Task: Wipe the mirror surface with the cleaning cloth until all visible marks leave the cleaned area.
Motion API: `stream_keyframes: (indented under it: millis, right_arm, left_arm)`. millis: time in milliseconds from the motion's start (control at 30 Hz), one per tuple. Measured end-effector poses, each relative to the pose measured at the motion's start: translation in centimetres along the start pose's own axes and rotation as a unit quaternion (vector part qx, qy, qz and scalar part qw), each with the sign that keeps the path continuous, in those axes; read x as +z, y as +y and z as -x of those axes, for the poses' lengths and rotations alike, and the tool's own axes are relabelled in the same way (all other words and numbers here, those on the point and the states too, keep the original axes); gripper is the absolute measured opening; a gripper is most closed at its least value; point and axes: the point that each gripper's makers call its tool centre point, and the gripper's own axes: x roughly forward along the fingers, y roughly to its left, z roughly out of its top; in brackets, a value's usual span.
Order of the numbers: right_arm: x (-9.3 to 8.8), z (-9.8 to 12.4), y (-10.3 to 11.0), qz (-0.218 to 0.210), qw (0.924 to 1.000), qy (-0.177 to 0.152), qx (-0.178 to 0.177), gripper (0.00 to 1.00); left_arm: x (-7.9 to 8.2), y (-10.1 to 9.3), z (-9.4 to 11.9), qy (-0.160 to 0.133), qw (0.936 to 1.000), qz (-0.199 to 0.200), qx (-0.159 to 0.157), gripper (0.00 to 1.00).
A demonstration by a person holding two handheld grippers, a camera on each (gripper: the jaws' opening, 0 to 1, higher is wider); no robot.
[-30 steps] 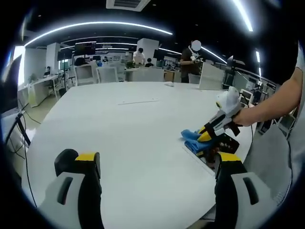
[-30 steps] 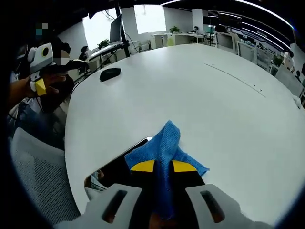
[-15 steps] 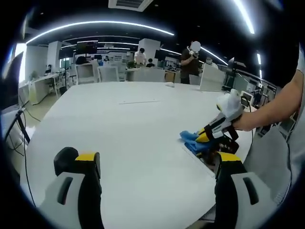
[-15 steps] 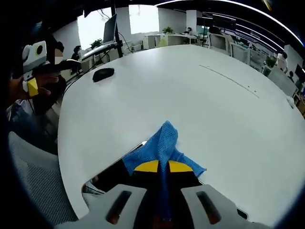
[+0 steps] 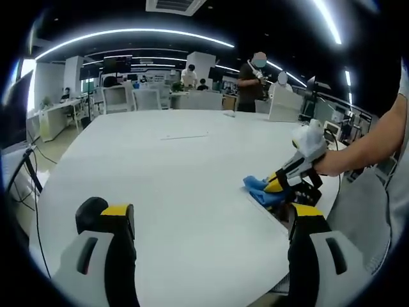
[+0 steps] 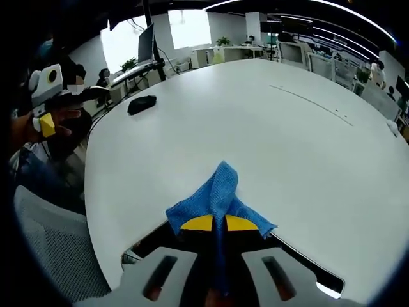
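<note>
An open-plan office: rows of white desks [image 5: 61, 115] and mesh chairs [image 5: 146, 98] upper left, curved ceiling light strips [image 5: 128, 33] above.

A white table [image 6: 300, 147] carries a mirror [image 6: 307, 265] and a black mouse [image 6: 141, 104].

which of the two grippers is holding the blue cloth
The right gripper: its yellow-tipped jaws are shut on the blue cloth over the mirror. The left gripper stands open with nothing between its jaws.

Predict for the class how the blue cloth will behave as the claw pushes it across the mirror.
The blue cloth is probably floppy: it bunches and peaks ahead of the right claw. Its woven texture suggests it is light and drags rather than slips on the mirror.
</note>
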Motion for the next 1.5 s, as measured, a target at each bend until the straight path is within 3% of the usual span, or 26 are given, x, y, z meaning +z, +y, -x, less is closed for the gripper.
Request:
stream_keyframes:
  millis: [600,1067,1500]
  right_arm:
    - [-1.3,1.3,3.8,0.001,0.9991,0.021,0.036,0.0]
    - [-1.3,1.6,3.6,0.013,0.9992,0.022,0.032,0.0]
    - [-2.8,3.0,1.7,0.004,0.999,0.033,0.031,0.0]
  left_arm:
    - [0.7,-0.6,-0.5,-0.002,0.9999,-0.007,-0.008,0.99]
    - [0.8,-1.1,-0.5,-0.001,0.9999,-0.009,-0.01,0.99]
    - [0.3,-1.3,-0.8,0.004,0.9999,-0.006,-0.014,0.99]
